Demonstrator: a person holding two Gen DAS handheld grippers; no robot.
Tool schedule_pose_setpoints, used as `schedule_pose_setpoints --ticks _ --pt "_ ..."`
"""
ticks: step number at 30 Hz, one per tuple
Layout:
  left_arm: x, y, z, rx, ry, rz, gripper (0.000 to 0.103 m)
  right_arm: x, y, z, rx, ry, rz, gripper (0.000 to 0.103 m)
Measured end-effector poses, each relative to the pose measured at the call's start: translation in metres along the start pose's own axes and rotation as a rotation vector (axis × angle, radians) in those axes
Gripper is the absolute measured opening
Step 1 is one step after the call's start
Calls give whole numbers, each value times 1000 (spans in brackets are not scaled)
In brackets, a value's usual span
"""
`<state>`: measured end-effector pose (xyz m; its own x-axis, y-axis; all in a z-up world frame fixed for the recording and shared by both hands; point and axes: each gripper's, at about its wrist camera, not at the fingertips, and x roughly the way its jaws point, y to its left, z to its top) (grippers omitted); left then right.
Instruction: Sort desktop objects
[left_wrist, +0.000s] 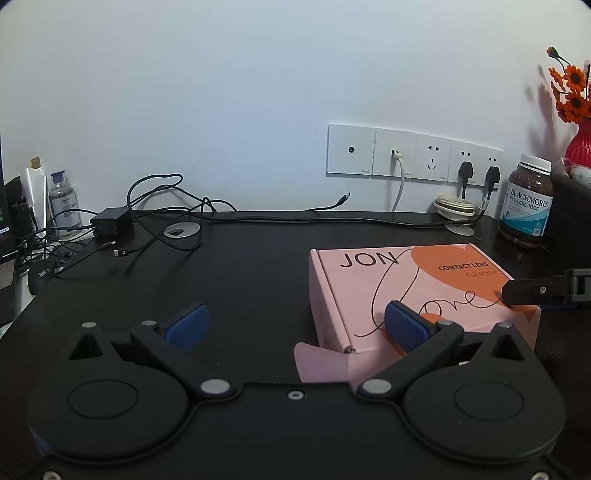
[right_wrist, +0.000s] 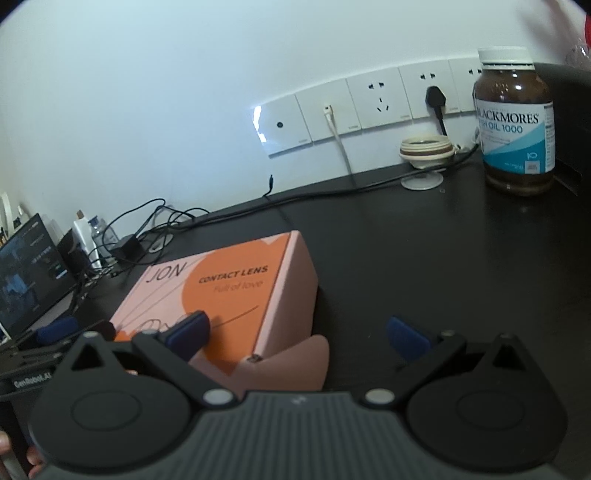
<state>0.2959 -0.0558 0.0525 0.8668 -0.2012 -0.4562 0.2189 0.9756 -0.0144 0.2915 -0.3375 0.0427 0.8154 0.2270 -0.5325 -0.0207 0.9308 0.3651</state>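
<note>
A pink and orange "JON CONTACT LENS" box (left_wrist: 417, 291) (right_wrist: 229, 288) lies flat on the black desk (left_wrist: 240, 280), with a side flap (left_wrist: 321, 363) sticking out at its near corner. My left gripper (left_wrist: 295, 325) is open; its right finger (left_wrist: 406, 328) is over the box's near left part and its left finger is over bare desk. My right gripper (right_wrist: 299, 332) is open too, with its left finger (right_wrist: 190, 328) over the box's near right part. Each gripper's tip shows at the edge of the other's view. Nothing is held.
A brown Blackmores fish oil bottle (left_wrist: 526, 201) (right_wrist: 515, 125) stands at the back right, next to cream rings (left_wrist: 454, 206) and a red vase (left_wrist: 578, 147). Cables and a black adapter (left_wrist: 110, 221), a clear bottle (left_wrist: 64, 203), a mouse (left_wrist: 42, 277) and a laptop screen (right_wrist: 29, 273) crowd the left.
</note>
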Motion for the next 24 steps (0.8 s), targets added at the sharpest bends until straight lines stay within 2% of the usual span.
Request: schedule_pose_setpoints --ticks 8,13,16,24 --pt "2 2 0 -8 5 -8 103 -4 0 -8 61 -17 -10 102" --pt "1 -1 0 16 -6 2 103 -6 4 -10 53 -38 -30 102" --pt "-2 1 -1 -3 1 5 103 -8 5 -11 55 -39 -39 102" --pt "-32 6 -17 -4 -1 -97 103 -20 17 -15 -55 -42 5 102"
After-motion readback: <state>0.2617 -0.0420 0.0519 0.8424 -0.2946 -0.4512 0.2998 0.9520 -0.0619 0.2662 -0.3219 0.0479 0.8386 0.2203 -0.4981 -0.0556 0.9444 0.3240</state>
